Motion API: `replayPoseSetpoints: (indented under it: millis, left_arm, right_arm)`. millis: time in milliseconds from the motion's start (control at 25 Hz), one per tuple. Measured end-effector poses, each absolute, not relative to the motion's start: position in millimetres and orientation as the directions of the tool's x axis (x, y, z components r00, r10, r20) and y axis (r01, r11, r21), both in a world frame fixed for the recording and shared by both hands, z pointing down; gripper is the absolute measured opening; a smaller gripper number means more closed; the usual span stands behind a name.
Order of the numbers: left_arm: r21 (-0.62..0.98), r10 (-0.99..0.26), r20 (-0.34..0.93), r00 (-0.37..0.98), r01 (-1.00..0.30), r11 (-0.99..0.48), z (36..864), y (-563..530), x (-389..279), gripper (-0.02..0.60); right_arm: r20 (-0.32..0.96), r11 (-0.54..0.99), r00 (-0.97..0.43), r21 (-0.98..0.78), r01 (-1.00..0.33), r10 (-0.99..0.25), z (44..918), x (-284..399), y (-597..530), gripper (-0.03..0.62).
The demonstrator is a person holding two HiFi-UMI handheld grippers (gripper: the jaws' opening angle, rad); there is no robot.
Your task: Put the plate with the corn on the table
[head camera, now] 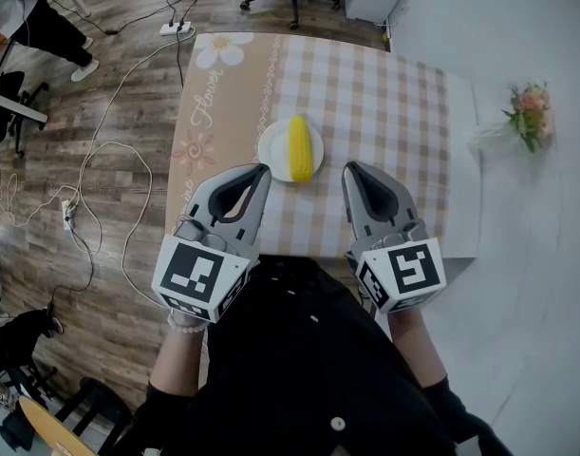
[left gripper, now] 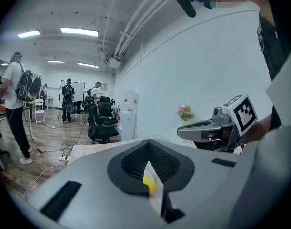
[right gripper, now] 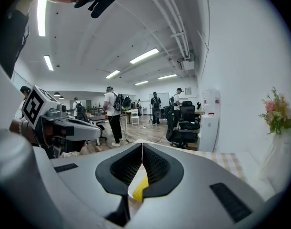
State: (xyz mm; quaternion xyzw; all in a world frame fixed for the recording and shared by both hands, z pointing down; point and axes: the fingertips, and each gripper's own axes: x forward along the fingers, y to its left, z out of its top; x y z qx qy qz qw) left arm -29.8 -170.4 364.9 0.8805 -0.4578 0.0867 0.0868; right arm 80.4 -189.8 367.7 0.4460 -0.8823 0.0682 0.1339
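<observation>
Plate (head camera: pixel 269 150): white, resting on the checked counter (head camera: pixel 384 93), left of its middle.
Corn (head camera: pixel 300 147): yellow cob lying on the plate, lengthwise from 12 to 6 o'clock, toward the right rim.
Left tongs (head camera: pixel 262 170): pressed together, empty; tip at the plate's 7 o'clock rim, contact unclear.
Right tongs (head camera: pixel 350 167): pressed together, empty; tip near the plate at 4 o'clock, apart from it.
Flowers (head camera: pixel 529 112): well apart, at 2 o'clock from the plate, past the counter's right edge.
</observation>
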Motion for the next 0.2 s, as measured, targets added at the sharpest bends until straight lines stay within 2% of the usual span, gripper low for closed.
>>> replayPoseSetpoints:
  millis: [200]
  left_arm:
    - [0.071,-0.793,0.227,0.566,-0.821,-0.566,364.0,-171.3,-32.3,0.014]
  right_arm:
    - [0.299,0.596,-0.569,0.001,-0.803,-0.766,368.0,77.6,-189.9,0.043]
